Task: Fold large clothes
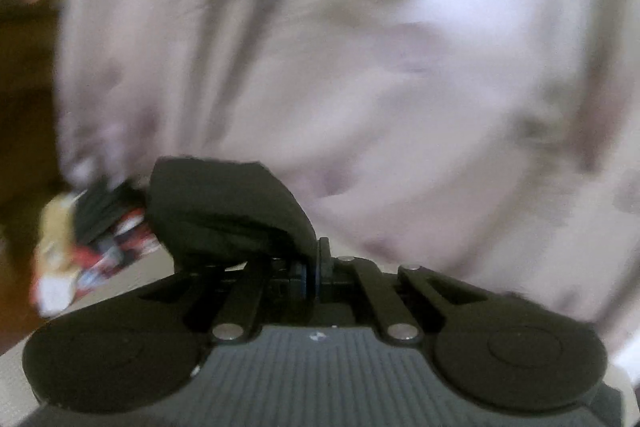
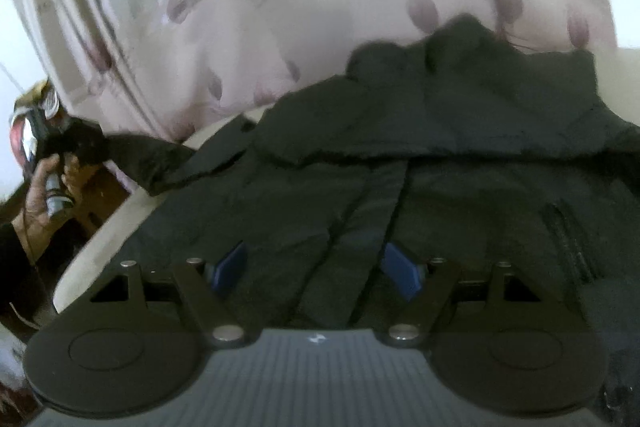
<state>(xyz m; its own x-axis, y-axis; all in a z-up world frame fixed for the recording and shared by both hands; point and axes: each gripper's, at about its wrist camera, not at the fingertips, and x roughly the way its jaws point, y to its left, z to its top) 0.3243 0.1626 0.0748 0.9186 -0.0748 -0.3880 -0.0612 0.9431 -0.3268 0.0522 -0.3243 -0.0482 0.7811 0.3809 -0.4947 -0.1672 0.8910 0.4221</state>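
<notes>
left gripper (image 1: 314,269) is clamped on a fold of black fabric, the end of a sleeve (image 1: 224,207) of the dark jacket (image 2: 420,163); in the left wrist view the cloth bunches up over the closed jaws and drapes off to the left. seen from the right wrist, that same gripper (image 2: 60,143) sits far left, held in the person's left hand (image 2: 44,195), with the sleeve (image 2: 160,159) stretched out from the jacket's body toward it, past the edge of the pale surface (image 2: 92,247).

right gripper (image 2: 316,273) is released, its blue pads (image 2: 402,275) standing well apart, with nothing pressed between them. it hangs over the jacket's front, close to the centre placket that runs up between the two fingers.

the jacket lies spread flat on the pale surface, collar end away from the camera, against a pinkish-white bedcover (image 2: 280,7) with a faint petal print. in the left wrist view this cover (image 1: 360,47) fills most of the picture, blurred. a colourful blurred object (image 1: 80,247) shows at lower left; i cannot tell what it is.
</notes>
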